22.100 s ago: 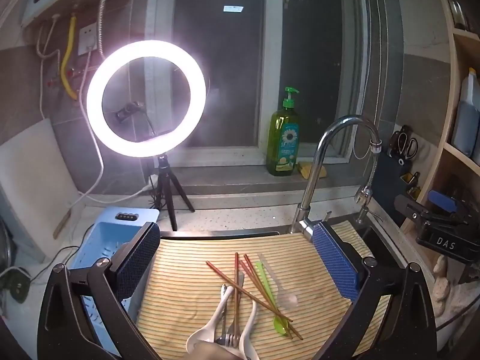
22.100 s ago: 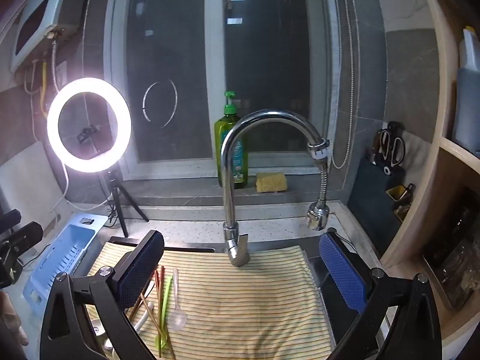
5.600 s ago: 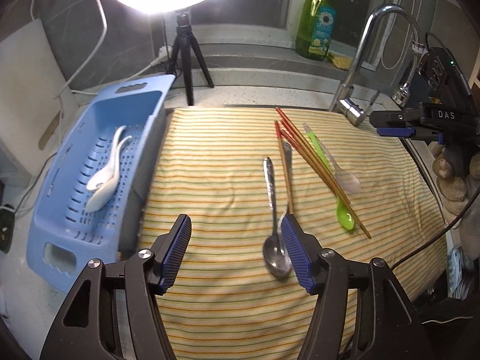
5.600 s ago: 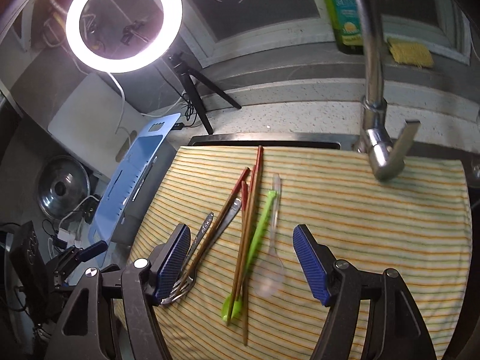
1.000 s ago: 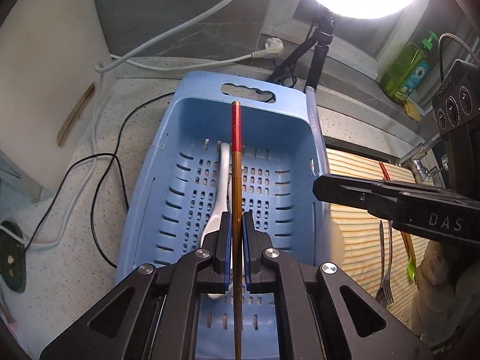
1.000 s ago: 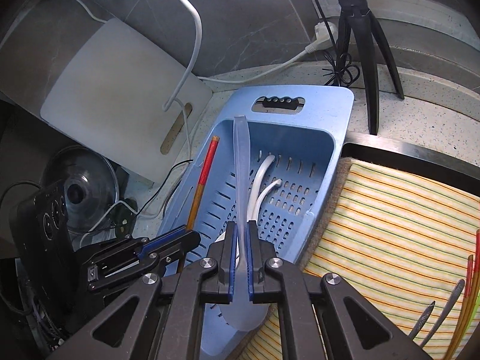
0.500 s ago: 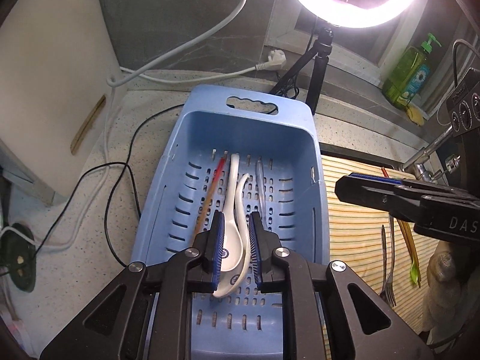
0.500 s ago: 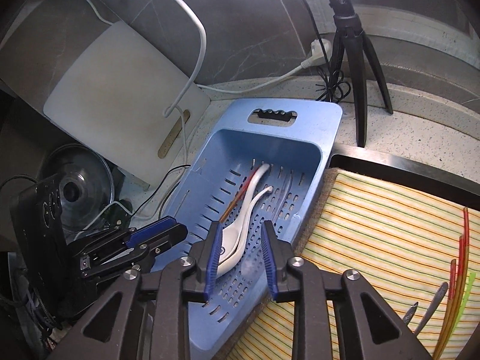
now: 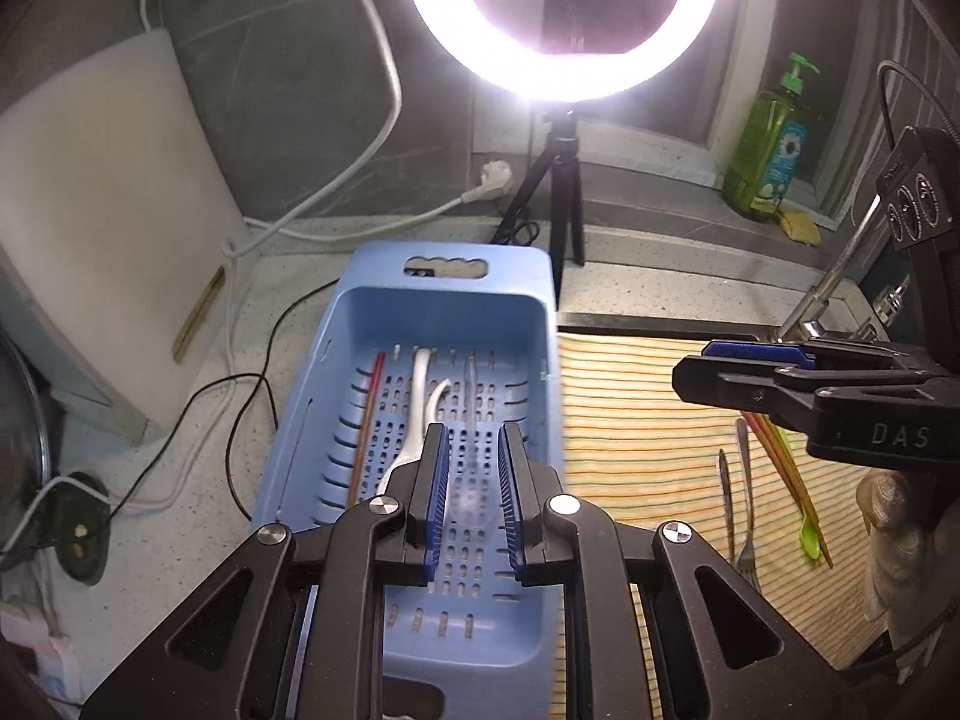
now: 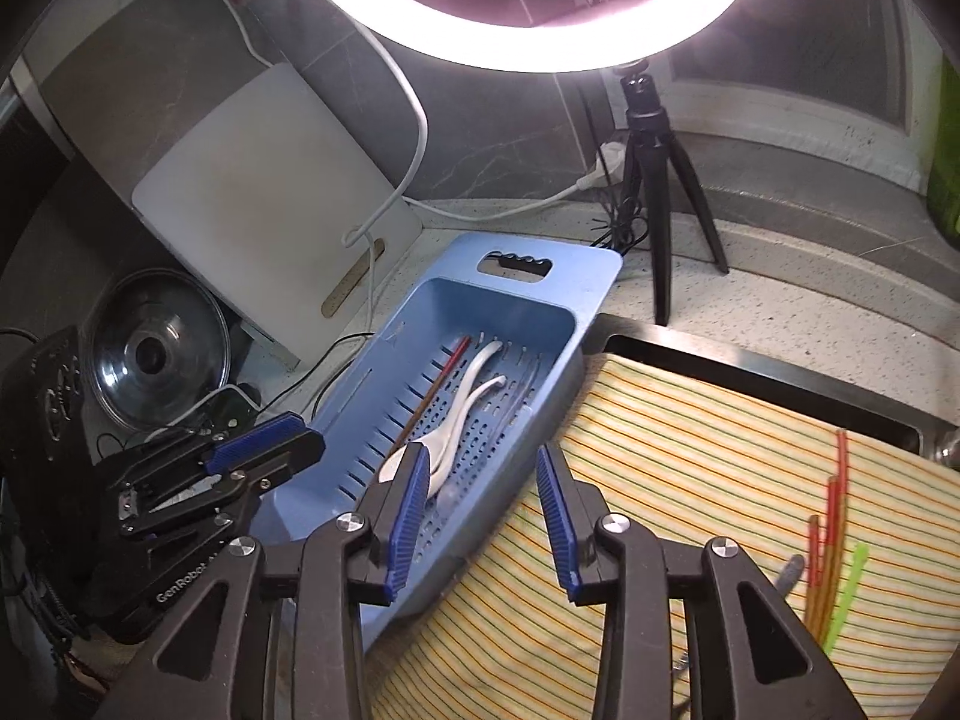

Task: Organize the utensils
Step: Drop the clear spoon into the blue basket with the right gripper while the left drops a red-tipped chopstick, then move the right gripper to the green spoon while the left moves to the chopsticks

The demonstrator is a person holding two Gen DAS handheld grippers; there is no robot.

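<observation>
blue basket [image 9: 543,324] at surface's left edge holds two white spoons [image 10: 462,414], one red-tipped chopstick [image 9: 367,402], one clear spoon [image 9: 471,468]; both hand-held grippers, left [image 9: 472,495] and right [image 10: 483,519], open, empty, above it; striped mat [image 10: 690,480] carries more chopsticks [image 10: 825,540], green spoon [image 9: 807,531]; ring light [image 9: 558,18] behind

Ring light [image 9: 561,18] blown out white, glare haloing around it. Basket [image 9: 336,360] below it evenly lit, slightly motion-blurred. Corners far from light vignetted black; fisheye bends edges.
</observation>
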